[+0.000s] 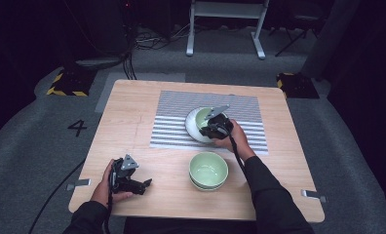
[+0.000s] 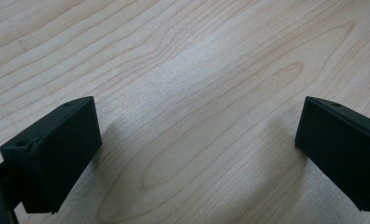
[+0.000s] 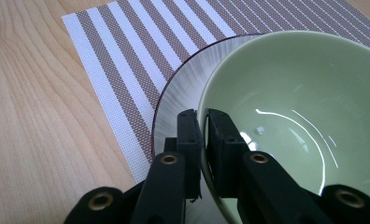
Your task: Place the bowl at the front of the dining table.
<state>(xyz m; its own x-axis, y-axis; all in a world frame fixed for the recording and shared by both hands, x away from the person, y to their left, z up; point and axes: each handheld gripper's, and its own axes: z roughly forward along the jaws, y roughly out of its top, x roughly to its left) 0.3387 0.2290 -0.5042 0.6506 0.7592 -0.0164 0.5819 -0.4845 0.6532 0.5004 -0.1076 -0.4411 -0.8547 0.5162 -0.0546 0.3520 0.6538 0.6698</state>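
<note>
High view: wooden table (image 1: 132, 105), striped placemat (image 1: 171, 122) toward 12 o'clock. Right forearm stretched from 5 o'clock, hand behind right gripper (image 1: 215, 126) over white plate (image 1: 192, 127) on placemat. Right gripper view: jaws clamped on rim of green bowl (image 3: 304, 93), one inside, one outside; bowl sits on plate. Stacked green bowls (image 1: 208, 170) near 6 o'clock. Left gripper (image 1: 141, 185) at 7 o'clock, low over bare wood, jaws wide apart, holding nothing.
</note>
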